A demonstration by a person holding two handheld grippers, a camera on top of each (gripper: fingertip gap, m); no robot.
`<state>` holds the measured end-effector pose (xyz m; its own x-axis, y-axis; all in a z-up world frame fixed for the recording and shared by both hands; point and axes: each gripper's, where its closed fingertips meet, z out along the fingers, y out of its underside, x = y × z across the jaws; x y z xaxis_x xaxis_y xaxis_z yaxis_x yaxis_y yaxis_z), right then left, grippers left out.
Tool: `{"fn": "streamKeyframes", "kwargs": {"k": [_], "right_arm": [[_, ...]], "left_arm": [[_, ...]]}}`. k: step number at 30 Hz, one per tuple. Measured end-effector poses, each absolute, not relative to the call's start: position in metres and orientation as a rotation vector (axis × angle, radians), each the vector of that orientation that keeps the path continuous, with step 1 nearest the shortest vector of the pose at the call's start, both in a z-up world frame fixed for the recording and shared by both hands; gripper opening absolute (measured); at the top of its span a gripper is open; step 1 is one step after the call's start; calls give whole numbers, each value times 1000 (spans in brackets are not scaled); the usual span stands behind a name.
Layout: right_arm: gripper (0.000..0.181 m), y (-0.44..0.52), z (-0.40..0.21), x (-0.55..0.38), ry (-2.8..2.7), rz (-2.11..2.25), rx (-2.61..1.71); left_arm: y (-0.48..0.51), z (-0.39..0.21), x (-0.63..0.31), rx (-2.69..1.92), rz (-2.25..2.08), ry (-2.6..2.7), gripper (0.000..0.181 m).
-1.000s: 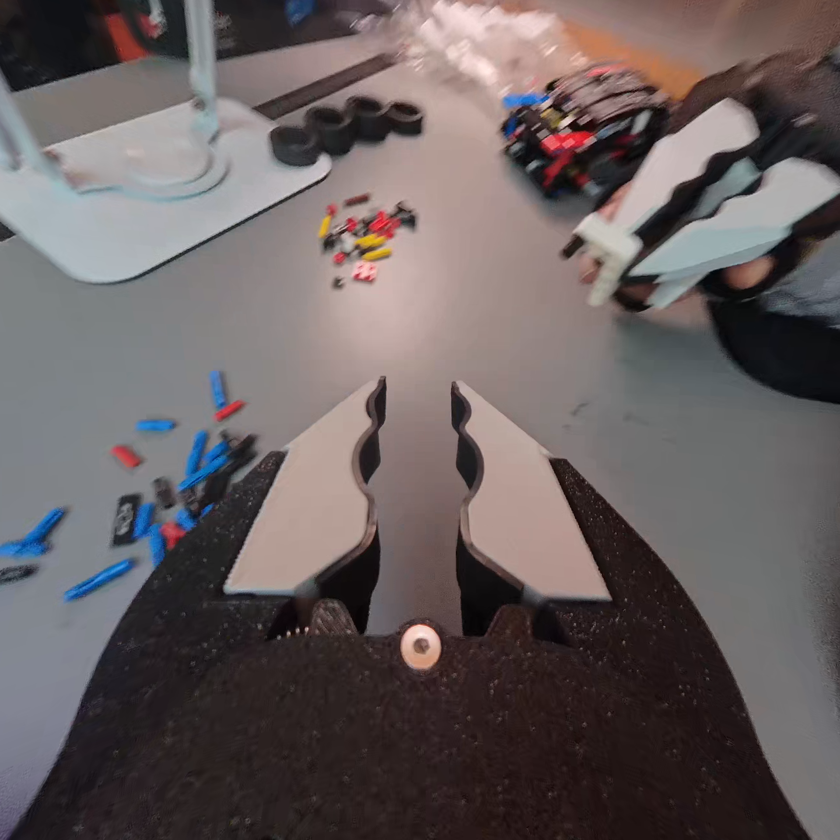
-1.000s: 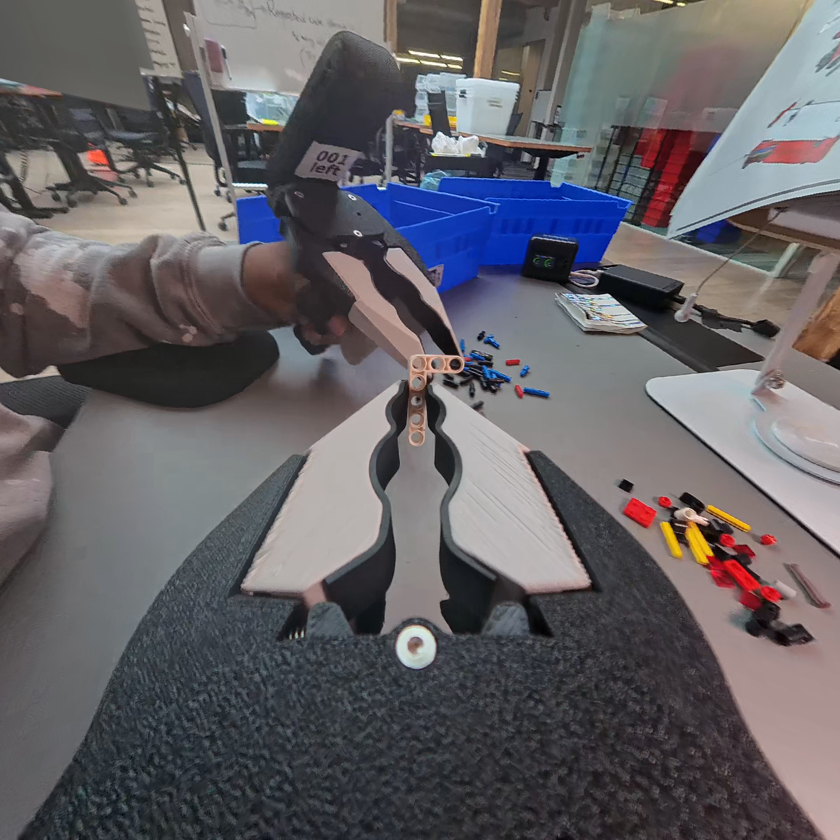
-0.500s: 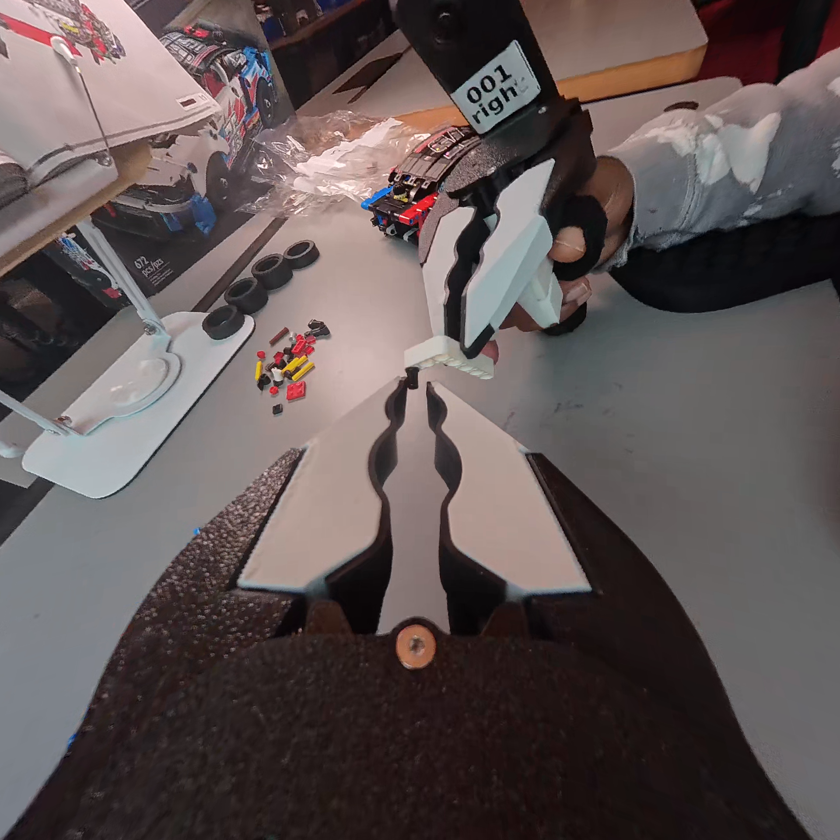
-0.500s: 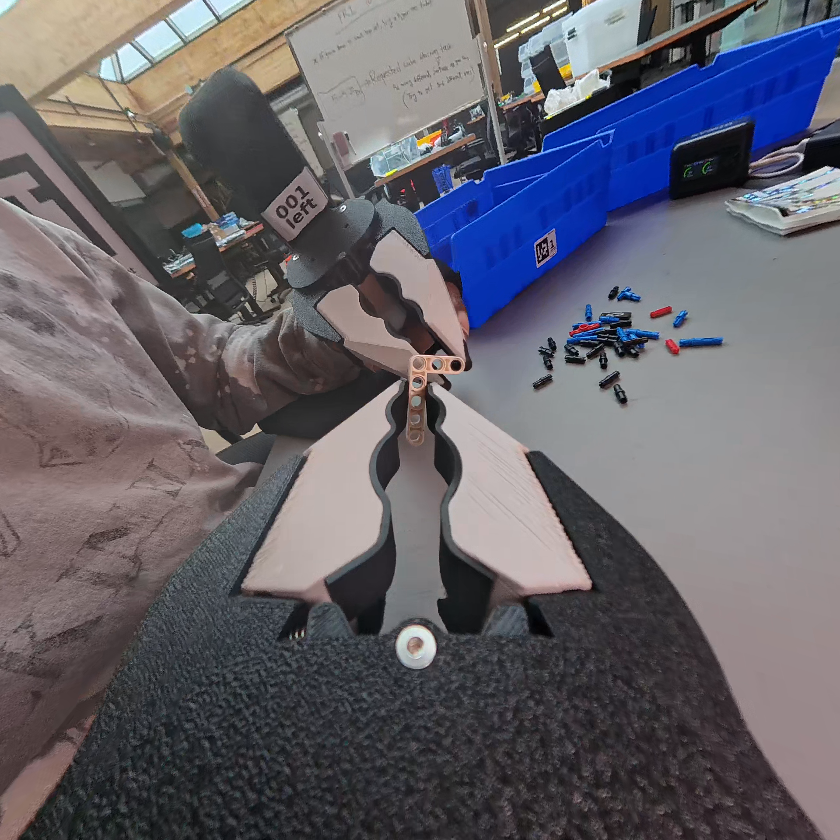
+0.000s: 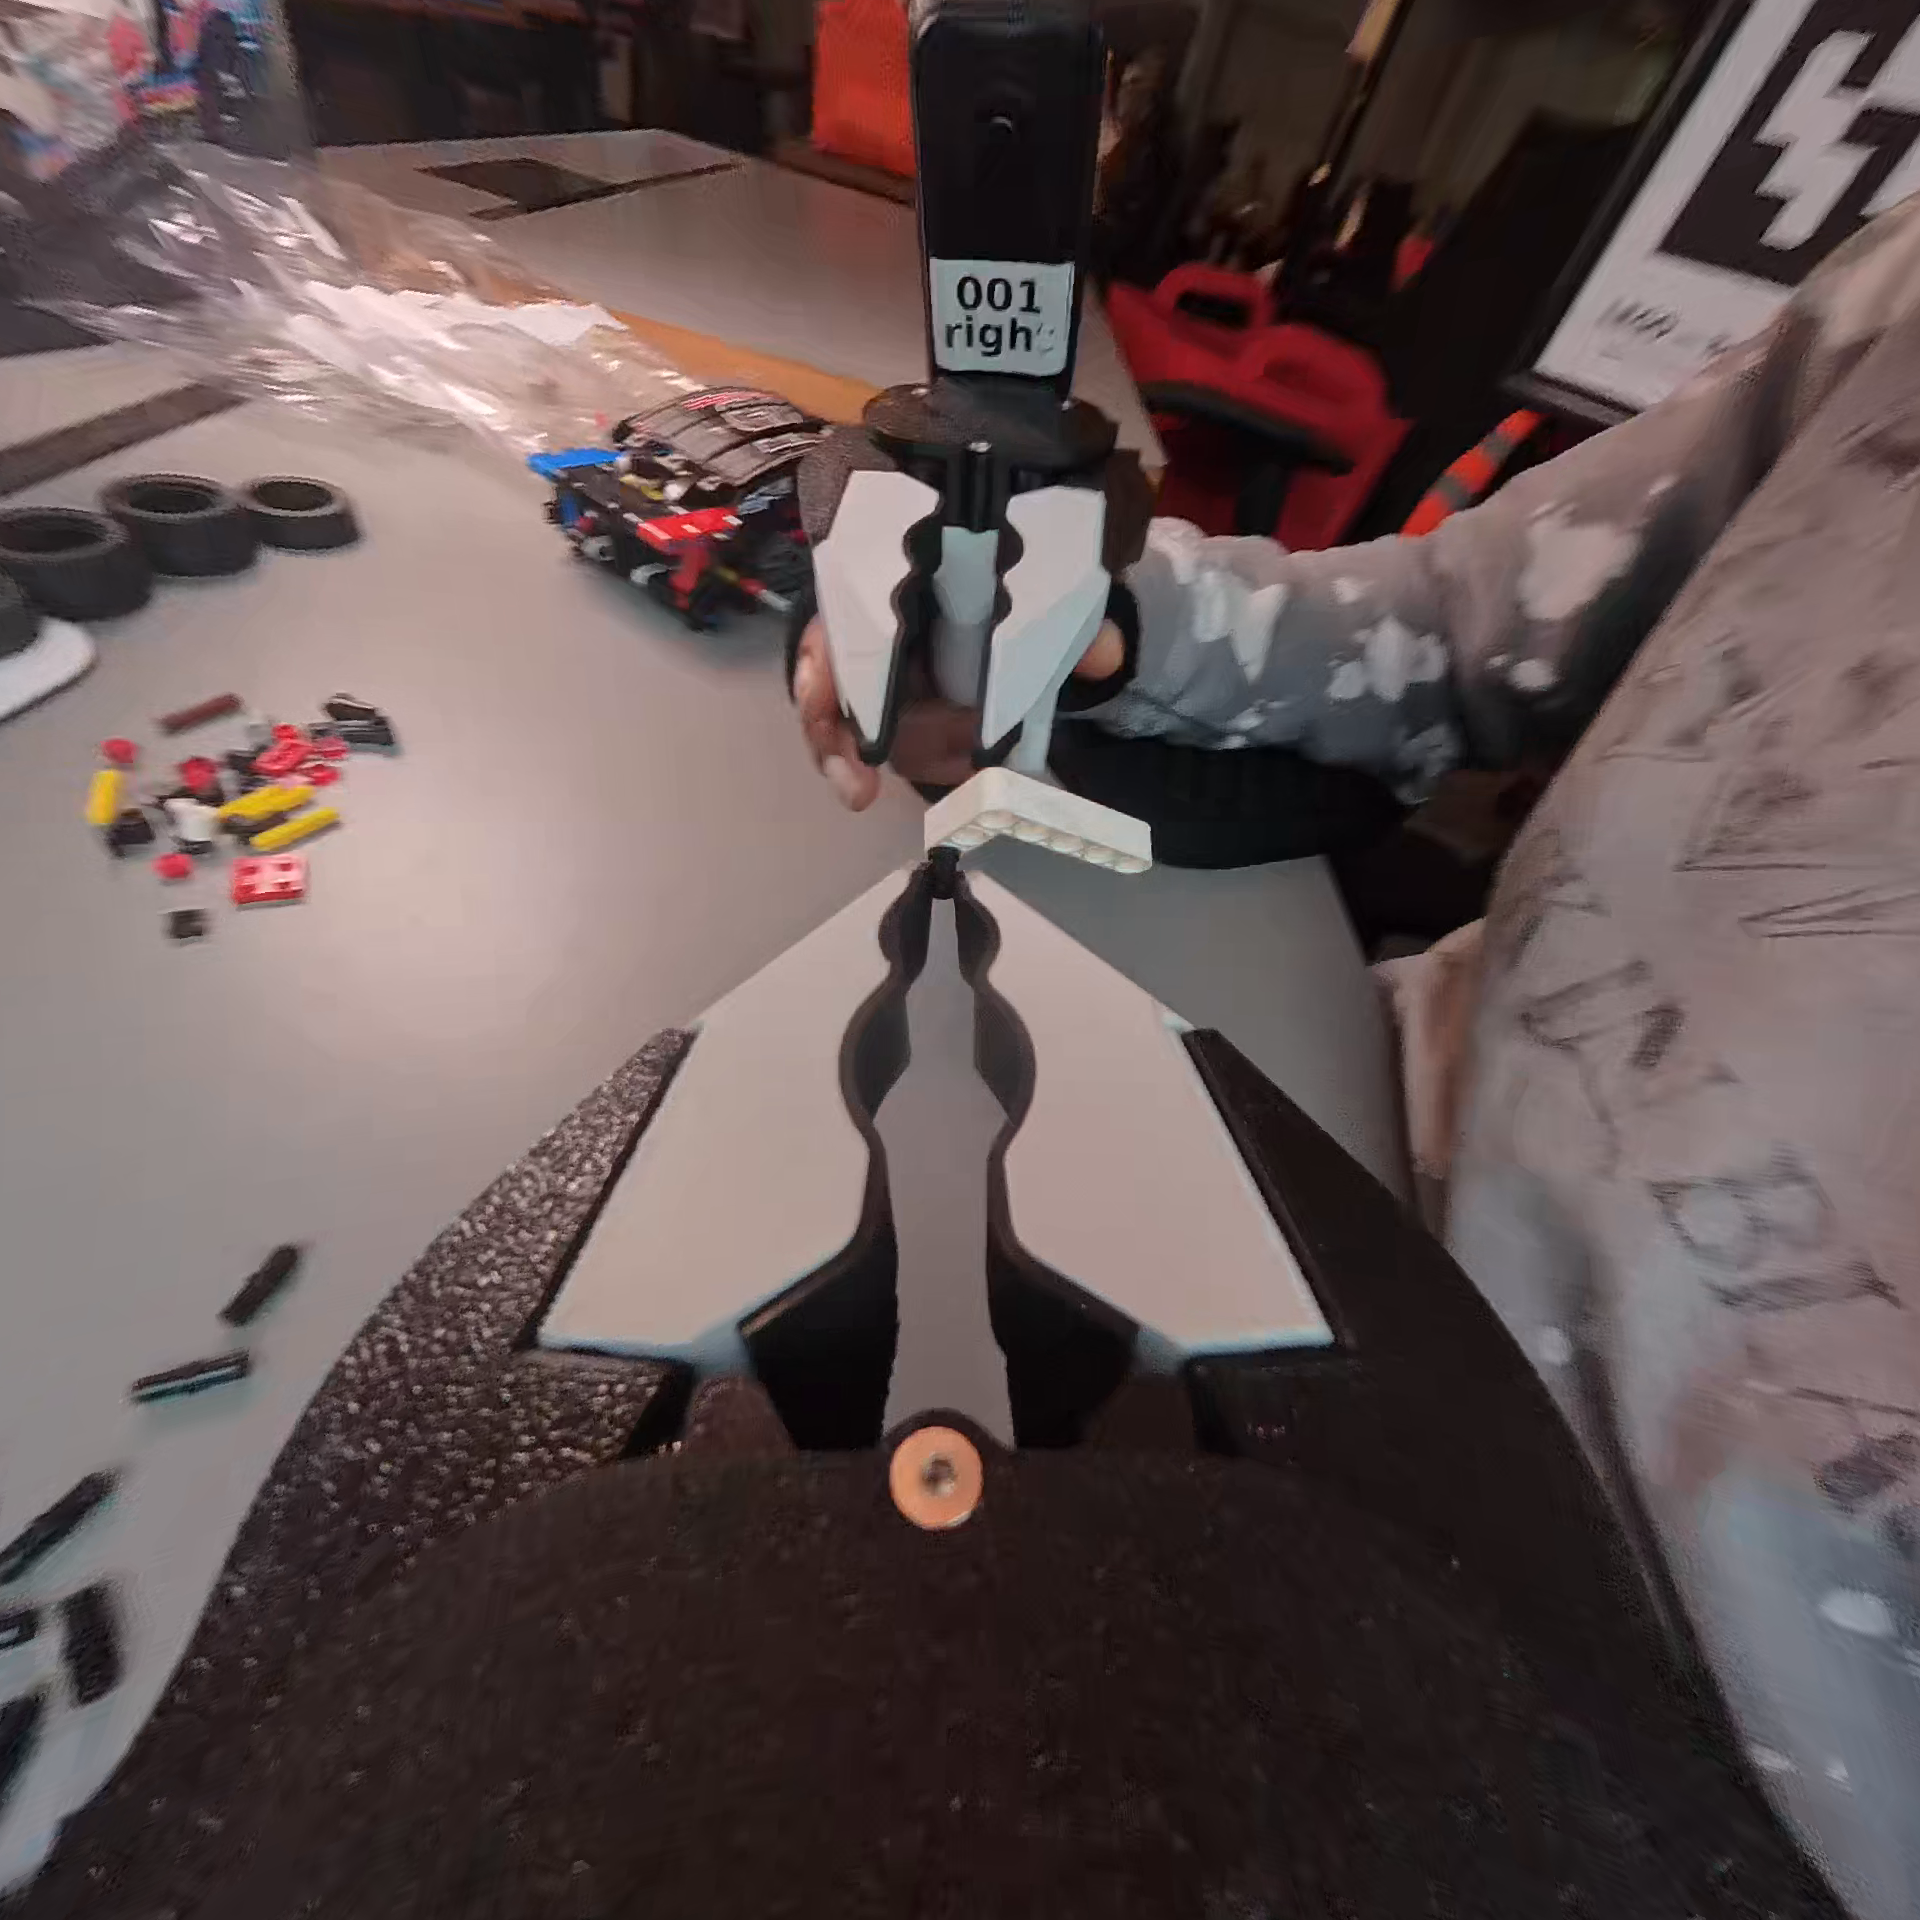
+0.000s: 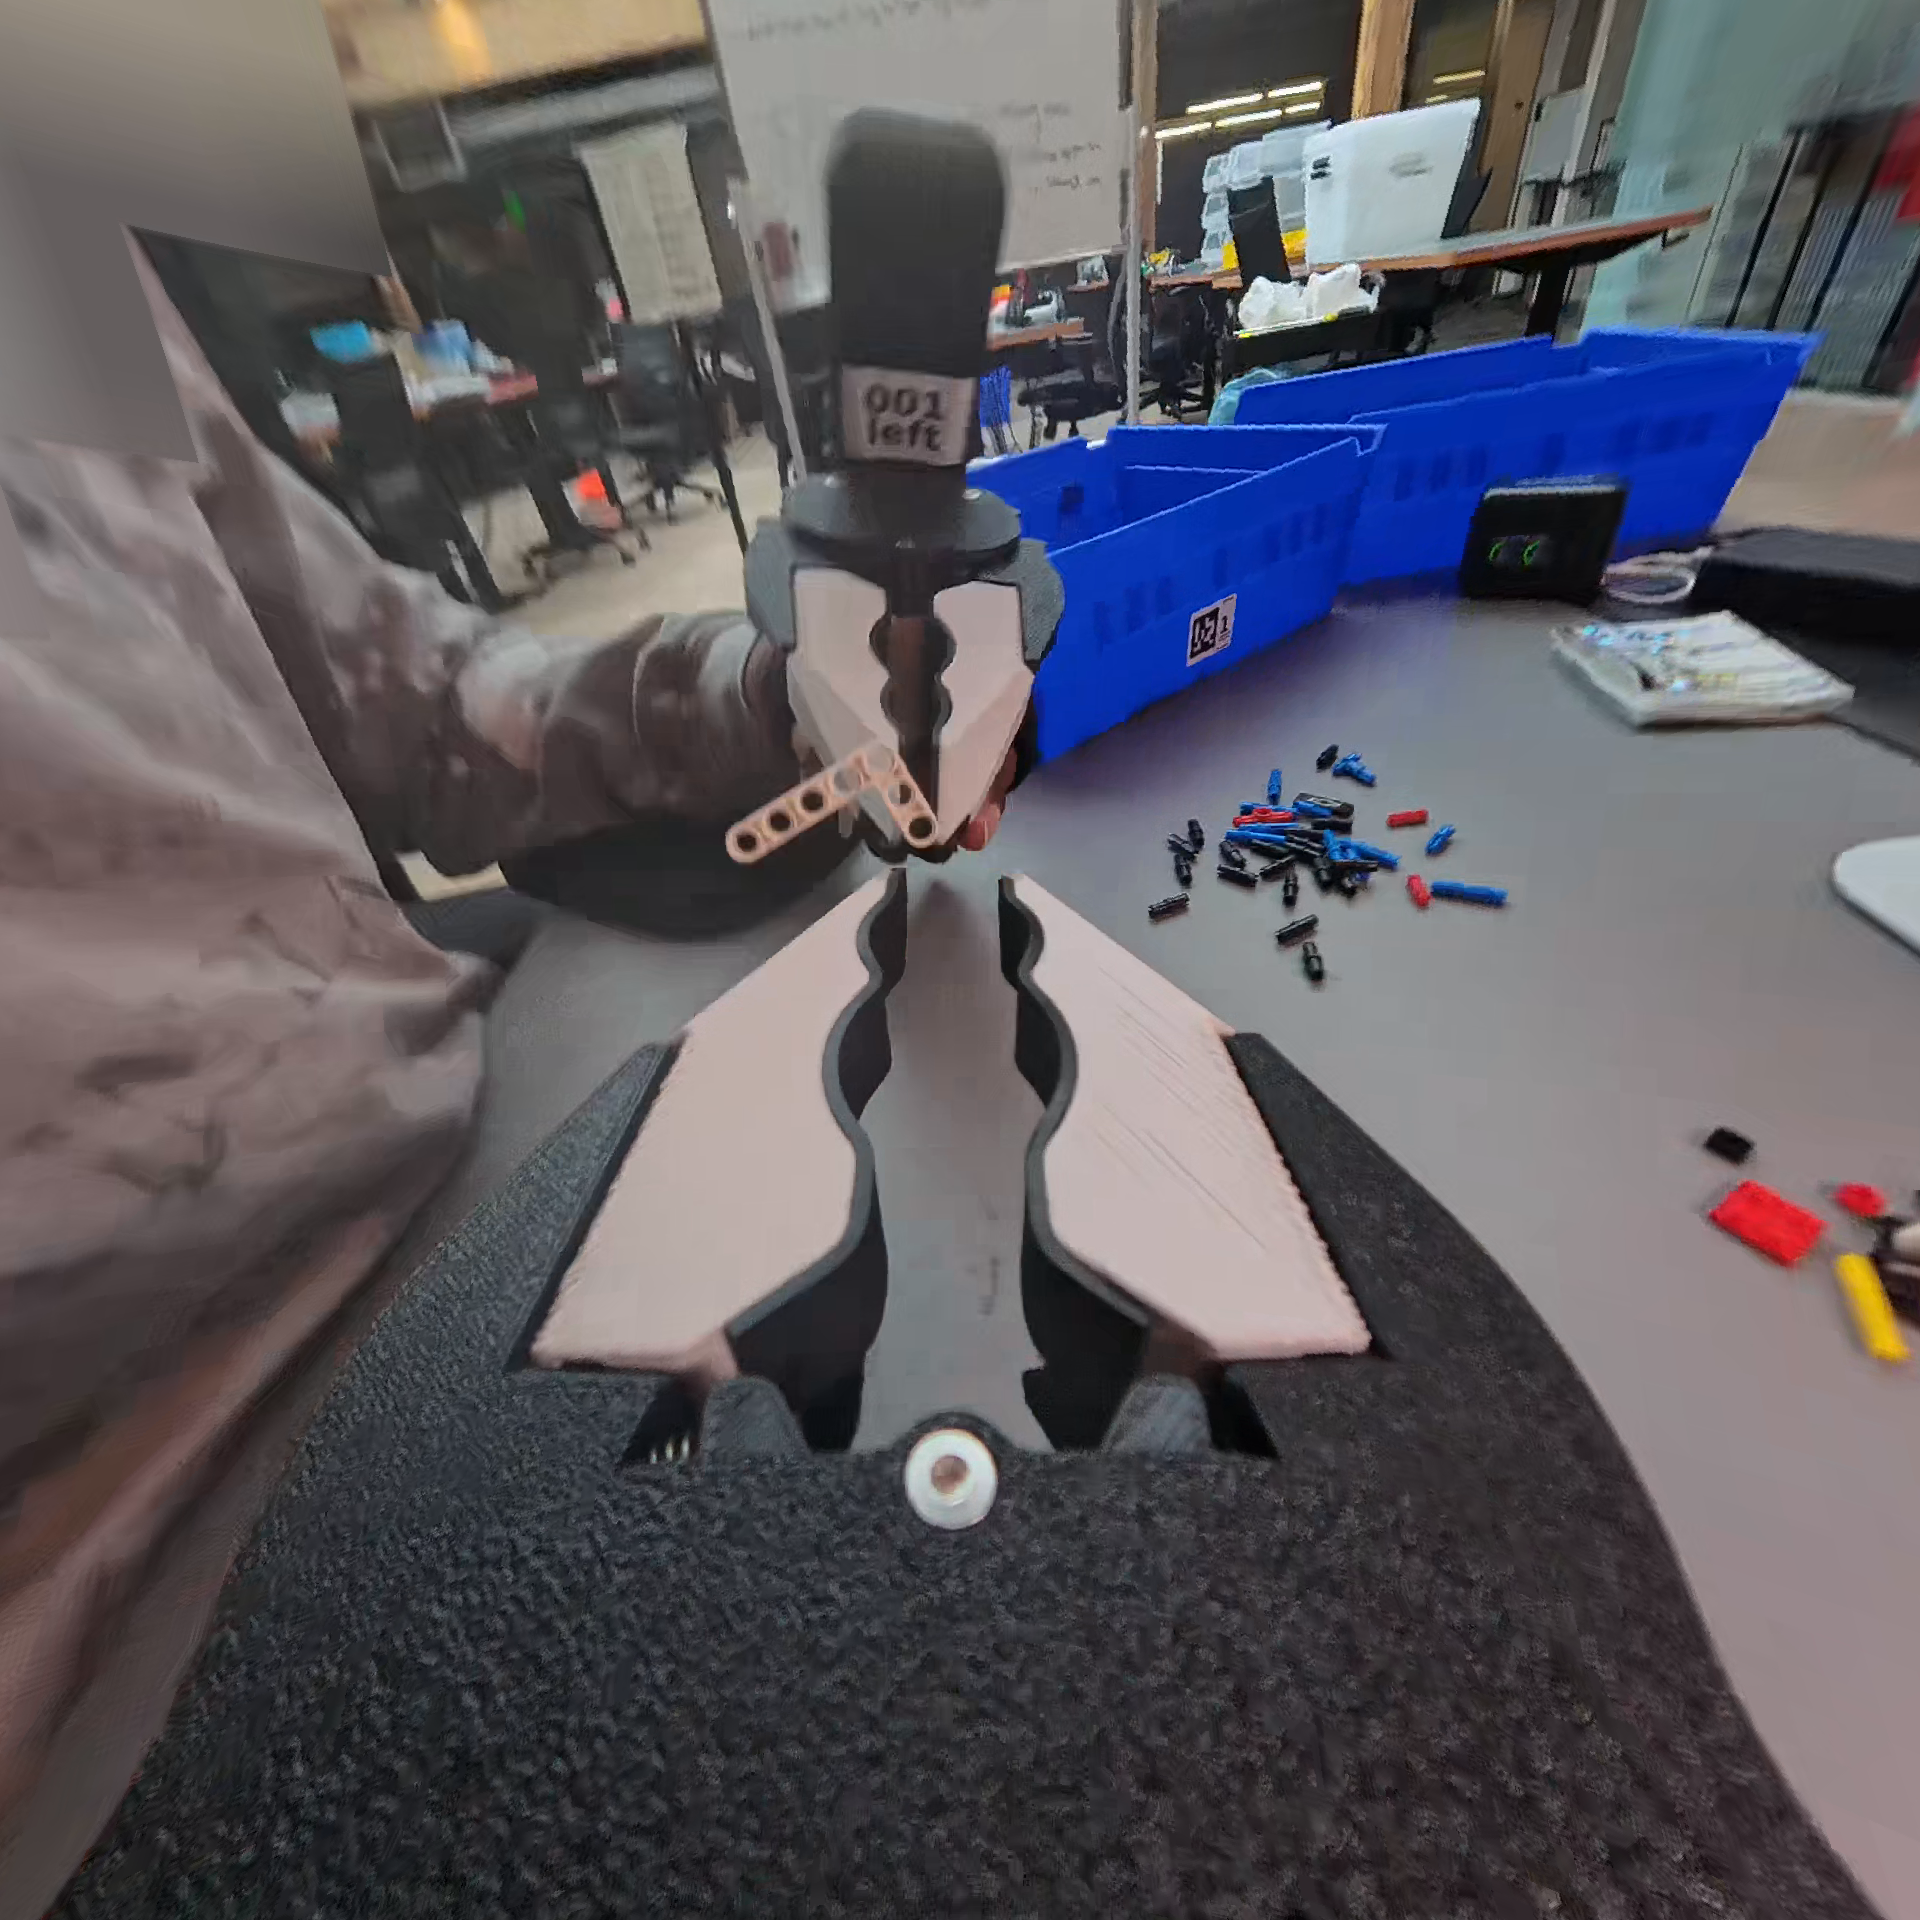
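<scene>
My left gripper [image 5: 943, 883] is shut on a small black pin [image 5: 943, 864] at its fingertips. A white L-shaped beam with holes [image 5: 1039, 826] sits on that pin's far end. It also shows in the right wrist view [image 6: 821, 805], hanging off the tip of the left gripper [image 6: 914, 831]. My right gripper [image 6: 951, 883] is open and empty, its tips just short of the beam. In the left wrist view the right gripper [image 5: 935, 748] faces me with its jaws apart, just behind the beam. Both are held above the grey table [image 5: 520, 1039].
A part-built black and red car model [image 5: 696, 499], tyres [image 5: 177, 520], plastic bags [image 5: 364, 312] and a pile of red, yellow and black pieces [image 5: 223, 800] lie to the left. Blue bins [image 6: 1247, 582], blue and black pins [image 6: 1309, 842] and a booklet [image 6: 1694, 665] are farther off.
The left gripper closed on the black pin and met the beam. The right gripper has opened and let go of the beam, which now hangs on the pin.
</scene>
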<state>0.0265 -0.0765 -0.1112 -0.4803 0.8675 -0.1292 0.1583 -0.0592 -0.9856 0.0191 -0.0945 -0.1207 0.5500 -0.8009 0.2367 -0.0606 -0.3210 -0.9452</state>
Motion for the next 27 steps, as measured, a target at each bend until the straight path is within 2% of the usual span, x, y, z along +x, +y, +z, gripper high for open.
{"fn": "streamKeyframes", "kwargs": {"k": [1, 5, 7, 10, 17, 20, 24, 27], "right_arm": [[17, -83, -114, 30, -1705, 1509, -1020], [18, -106, -116, 31, -1793, 1384, -858], [9, -114, -123, 33, -1858, 1334, -816], [7, -118, -125, 38, -1897, 1330, -796], [7, -107, -97, 36, -1753, 1459, -830], [7, -73, -74, 47, -1579, 1535, -882], [7, -43, -76, 44, -1489, 1500, -995], [7, -46, -101, 31, -1551, 1420, -1068]], "left_arm": [[-97, -118, 21, -1745, -956, 705, 2], [-110, -128, 38, -1769, -1036, 799, 2], [-113, -132, 44, -1780, -1043, 835, 2], [-117, -134, 48, -1788, -1048, 864, 2], [-106, -107, 43, -1698, -959, 788, 1], [-100, -89, 12, -1645, -901, 674, 1], [-71, -105, -52, -1790, -560, 485, 1], [-53, -152, -103, -2061, -244, 303, 2]]}}
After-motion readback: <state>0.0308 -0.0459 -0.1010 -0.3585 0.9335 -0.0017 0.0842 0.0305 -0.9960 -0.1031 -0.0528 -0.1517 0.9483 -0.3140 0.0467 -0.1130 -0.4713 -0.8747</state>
